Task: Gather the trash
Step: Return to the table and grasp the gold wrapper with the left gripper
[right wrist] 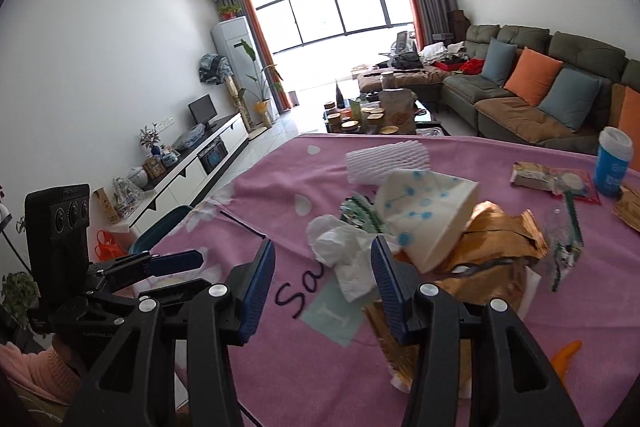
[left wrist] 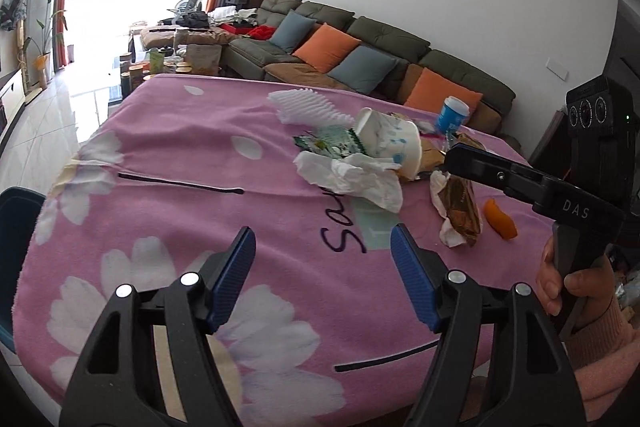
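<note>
A trash pile lies on the pink flowered cloth [left wrist: 180, 155]: a tipped white paper cup [left wrist: 392, 143] [right wrist: 424, 211], crumpled white tissue [left wrist: 352, 175] [right wrist: 344, 251], a green wrapper [left wrist: 328, 143], a white foam net [left wrist: 308, 103] [right wrist: 384, 159], a brown paper bag [right wrist: 500, 239], a brown snack wrapper [left wrist: 460, 207] and an orange peel [left wrist: 500, 219] [right wrist: 564, 355]. My left gripper [left wrist: 324, 255] [right wrist: 188, 271] hovers open over bare cloth, short of the pile. My right gripper [right wrist: 324, 279] [left wrist: 450, 157] is open at the tissue's near edge, its pads apart from it.
A blue lidded cup [left wrist: 454, 115] [right wrist: 614, 163] stands at the table's far side beside a flat food packet [right wrist: 552, 179]. A dark teal object [left wrist: 16, 227] [right wrist: 160, 231] sits by the table's left edge. A sofa [left wrist: 360, 39] and a cluttered low table [right wrist: 376, 115] lie beyond.
</note>
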